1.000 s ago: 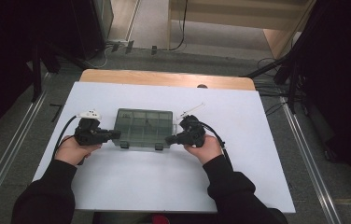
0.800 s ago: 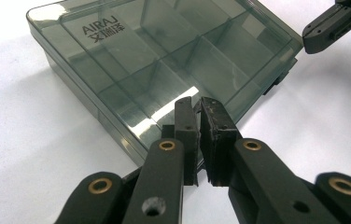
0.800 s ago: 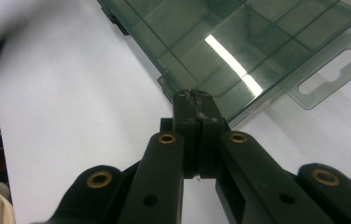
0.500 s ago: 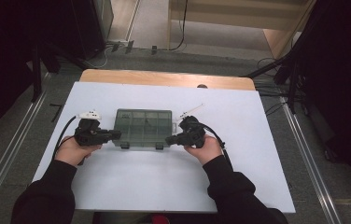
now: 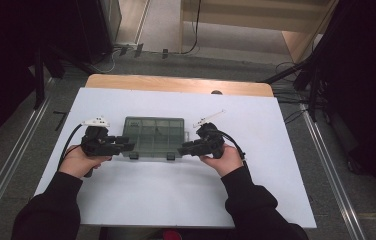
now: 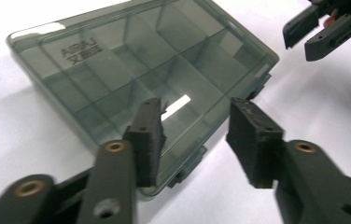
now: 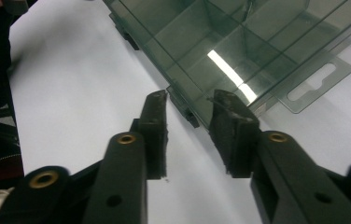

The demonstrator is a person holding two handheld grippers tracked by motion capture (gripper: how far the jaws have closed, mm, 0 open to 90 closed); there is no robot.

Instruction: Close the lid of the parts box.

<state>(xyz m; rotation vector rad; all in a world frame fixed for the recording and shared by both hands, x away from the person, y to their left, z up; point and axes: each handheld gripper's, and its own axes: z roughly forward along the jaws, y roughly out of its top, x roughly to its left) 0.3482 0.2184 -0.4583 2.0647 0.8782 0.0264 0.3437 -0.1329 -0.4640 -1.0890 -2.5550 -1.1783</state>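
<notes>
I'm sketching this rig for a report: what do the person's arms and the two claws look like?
Both arms wear black sleeves to the wrists. Each hand holds a black claw: the left claw and the right claw each trail a black cable and carry a pale three-cornered plate on top. Up close, the flat black jaws have brass-coloured rivets.

A lab-style recording bay.
White-covered tabletop (image 5: 176, 200) between metal rails (image 5: 333, 170), loose cables (image 5: 296, 107) on grey floor, dark curtains around.
</notes>
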